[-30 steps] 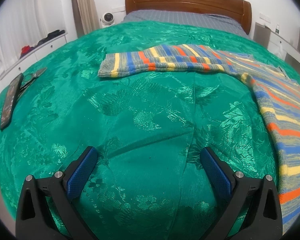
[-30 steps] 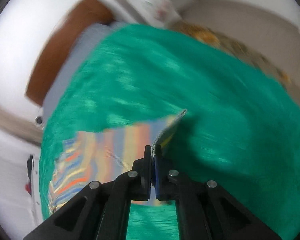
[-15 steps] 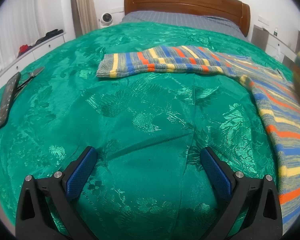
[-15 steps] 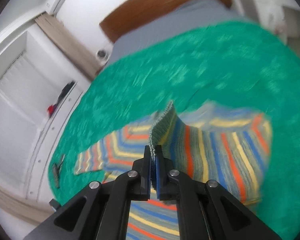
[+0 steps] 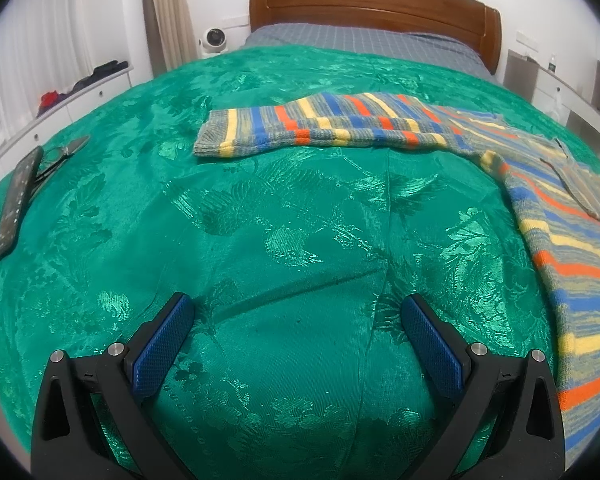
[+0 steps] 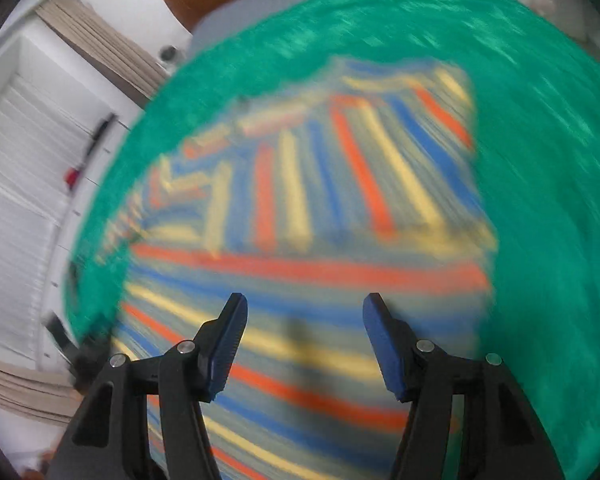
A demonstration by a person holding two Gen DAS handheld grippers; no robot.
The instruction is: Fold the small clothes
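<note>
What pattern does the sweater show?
Sweater: blue, orange, yellow stripes on grey-green; clearest in left wrist view.

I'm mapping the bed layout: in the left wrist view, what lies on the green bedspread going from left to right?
Remote control → scissors → the striped sweater's outstretched sleeve → the striped sweater's body at the right edge.

Glossy green damask bedspread [image 5: 292, 216], shiny woven leaf figures catching light. Matt, ribbed knit wool on the striped sweater [image 5: 324, 126]; polished brown wood on the headboard [image 5: 376, 4]. Matt black plastic gripper arms, textured blue rubbery pads [image 5: 162, 344], bright metal pins.
</note>
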